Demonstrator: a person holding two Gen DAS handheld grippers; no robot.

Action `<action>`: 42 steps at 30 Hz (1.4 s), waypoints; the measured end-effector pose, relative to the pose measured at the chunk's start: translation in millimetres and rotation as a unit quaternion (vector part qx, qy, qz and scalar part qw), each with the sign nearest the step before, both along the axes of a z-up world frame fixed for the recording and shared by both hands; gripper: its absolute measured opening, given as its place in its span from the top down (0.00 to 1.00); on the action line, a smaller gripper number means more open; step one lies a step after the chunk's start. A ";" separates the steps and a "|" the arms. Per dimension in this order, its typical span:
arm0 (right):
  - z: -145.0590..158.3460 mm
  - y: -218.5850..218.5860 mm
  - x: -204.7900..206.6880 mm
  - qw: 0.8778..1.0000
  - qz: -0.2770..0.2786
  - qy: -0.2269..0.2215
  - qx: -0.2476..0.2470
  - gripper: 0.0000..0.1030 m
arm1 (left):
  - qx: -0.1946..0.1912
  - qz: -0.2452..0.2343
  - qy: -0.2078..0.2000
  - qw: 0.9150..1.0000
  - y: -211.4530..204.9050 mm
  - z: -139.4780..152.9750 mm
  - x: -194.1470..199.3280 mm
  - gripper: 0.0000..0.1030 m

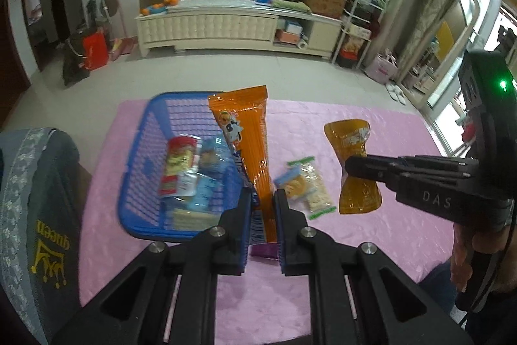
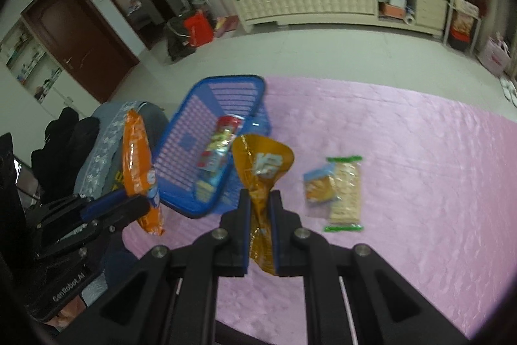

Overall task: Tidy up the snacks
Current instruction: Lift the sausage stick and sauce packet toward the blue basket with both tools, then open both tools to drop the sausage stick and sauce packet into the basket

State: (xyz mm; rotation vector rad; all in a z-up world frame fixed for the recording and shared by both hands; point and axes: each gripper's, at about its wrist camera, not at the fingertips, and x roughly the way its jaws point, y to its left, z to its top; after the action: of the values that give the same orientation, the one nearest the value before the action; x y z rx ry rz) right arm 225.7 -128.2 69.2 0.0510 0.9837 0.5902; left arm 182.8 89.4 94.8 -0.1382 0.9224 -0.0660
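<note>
A: Step in hand, by my reading: carrying two snacks toward the blue basket [image 1: 181, 164]. Nearest the lens, the left gripper [image 1: 262, 231] is clenched on a long orange packet [image 1: 248, 144], which stands up between the pads, clear of the surface [image 1: 371, 248].

B: Agreed. The right gripper [image 2: 259, 235] is likewise clamped on an amber pouch [image 2: 261, 164], pinched at its waist so both ends flare. Pouch is lifted off the pink cloth.

A: Beyond the grippers, one clear cracker pack [image 2: 339, 193] with green ends lies on the surface, between the pouch and open cloth, apart from the basket. The basket already holds several wrapped snacks.

B: Next move, as a judgement: bring each packet over the basket rim, then release. The long packet may need tilting to lie inside.

A: View differences: the left wrist shows the right gripper side-on and a hand under it. The right wrist shows the left gripper's side and dark garments heaped beside the surface.

B: Far off, a cream cabinet [image 1: 239, 25] along the wall.
</note>
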 end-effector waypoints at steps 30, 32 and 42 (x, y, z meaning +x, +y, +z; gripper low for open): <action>-71.0 166.5 72.8 0.989 0.054 0.055 -0.127 0.39 | -0.034 0.041 0.046 0.998 113.2 -63.2 44.7 0.88; -75.1 163.7 72.1 0.988 0.049 0.060 -0.130 0.29 | -0.034 0.045 0.050 0.997 114.6 -65.7 43.9 0.88; -63.0 129.8 68.1 0.994 0.001 0.059 -0.093 0.18 | -0.024 0.046 0.058 0.997 108.5 -61.3 38.6 0.88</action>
State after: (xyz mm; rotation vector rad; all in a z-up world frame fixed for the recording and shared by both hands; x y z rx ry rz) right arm 293.8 1.6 6.2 -0.0809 1.1497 0.4994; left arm 221.3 197.9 33.6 -0.2317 1.0302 0.0057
